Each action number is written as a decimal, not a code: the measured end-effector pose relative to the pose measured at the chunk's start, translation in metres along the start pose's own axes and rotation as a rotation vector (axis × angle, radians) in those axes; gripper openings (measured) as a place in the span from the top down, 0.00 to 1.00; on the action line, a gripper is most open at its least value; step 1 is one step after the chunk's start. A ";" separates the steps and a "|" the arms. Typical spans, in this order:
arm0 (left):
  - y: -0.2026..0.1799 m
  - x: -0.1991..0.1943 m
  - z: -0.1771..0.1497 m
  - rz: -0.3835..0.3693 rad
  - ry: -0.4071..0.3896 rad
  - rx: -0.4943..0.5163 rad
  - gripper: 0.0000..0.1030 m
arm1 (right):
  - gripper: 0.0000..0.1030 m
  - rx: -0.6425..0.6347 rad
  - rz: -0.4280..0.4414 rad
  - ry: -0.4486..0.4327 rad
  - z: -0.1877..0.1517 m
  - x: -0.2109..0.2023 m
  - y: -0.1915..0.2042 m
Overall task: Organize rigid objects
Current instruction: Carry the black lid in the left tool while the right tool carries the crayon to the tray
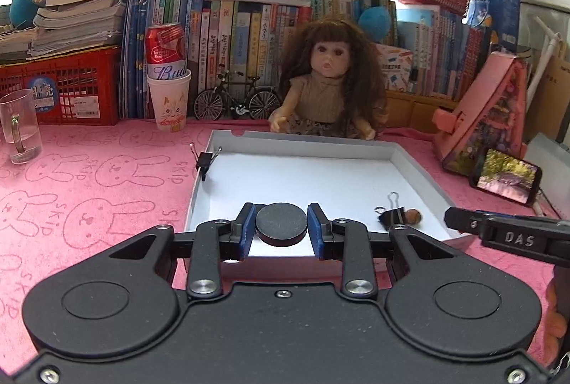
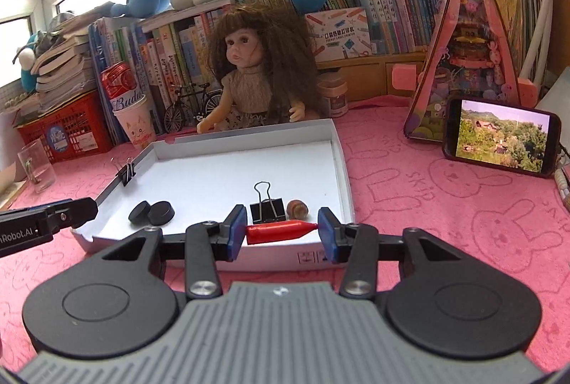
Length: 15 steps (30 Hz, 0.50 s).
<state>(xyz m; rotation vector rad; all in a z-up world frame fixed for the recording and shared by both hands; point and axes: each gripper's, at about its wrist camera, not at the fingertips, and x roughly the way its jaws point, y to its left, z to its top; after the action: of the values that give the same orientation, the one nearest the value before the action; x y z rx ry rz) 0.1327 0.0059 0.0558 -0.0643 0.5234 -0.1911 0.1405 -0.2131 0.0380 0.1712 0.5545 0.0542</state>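
Note:
A shallow white box (image 1: pixel 302 143) (image 2: pixel 342 149) lies on the pink cloth. My left gripper (image 1: pixel 281 225) stands over the box's near left corner with a black disc (image 1: pixel 281 223) between its blue pads; the right wrist view shows two black discs (image 2: pixel 152 212) lying on the box floor beyond the left fingers (image 2: pixel 76 207), so the jaws look open around them. My right gripper (image 2: pixel 281 231) is shut on a red cone-tipped piece (image 2: pixel 278 230), held end to end above the box's near edge. A black binder clip (image 2: pixel 267 207) (image 1: pixel 392 216) and a brown nut (image 2: pixel 297 207) (image 1: pixel 413 216) lie in the box.
Another binder clip (image 1: pixel 203 160) (image 2: pixel 126 172) is clipped on the box's left wall. A doll (image 1: pixel 329 81) sits behind the box. A glass mug (image 1: pixel 19 127), a paper cup holding a can (image 1: pixel 169 102), a toy bicycle (image 1: pixel 237 99), a phone (image 2: pixel 500 136) and a pink toy house (image 2: pixel 470 63) stand around.

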 end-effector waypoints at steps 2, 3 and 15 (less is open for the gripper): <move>0.004 0.013 0.006 0.010 0.029 0.005 0.72 | 0.53 0.018 0.000 0.030 0.006 0.010 -0.002; 0.005 0.019 0.008 0.008 0.050 0.004 0.72 | 0.53 0.026 0.004 0.046 0.009 0.015 -0.002; 0.006 0.077 0.005 -0.007 0.227 0.010 0.72 | 0.53 0.015 -0.007 0.148 0.012 0.060 0.005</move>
<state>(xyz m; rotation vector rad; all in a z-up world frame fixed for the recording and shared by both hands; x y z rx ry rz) 0.2010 -0.0033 0.0217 -0.0352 0.7481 -0.2092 0.1976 -0.2037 0.0180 0.1806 0.7034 0.0562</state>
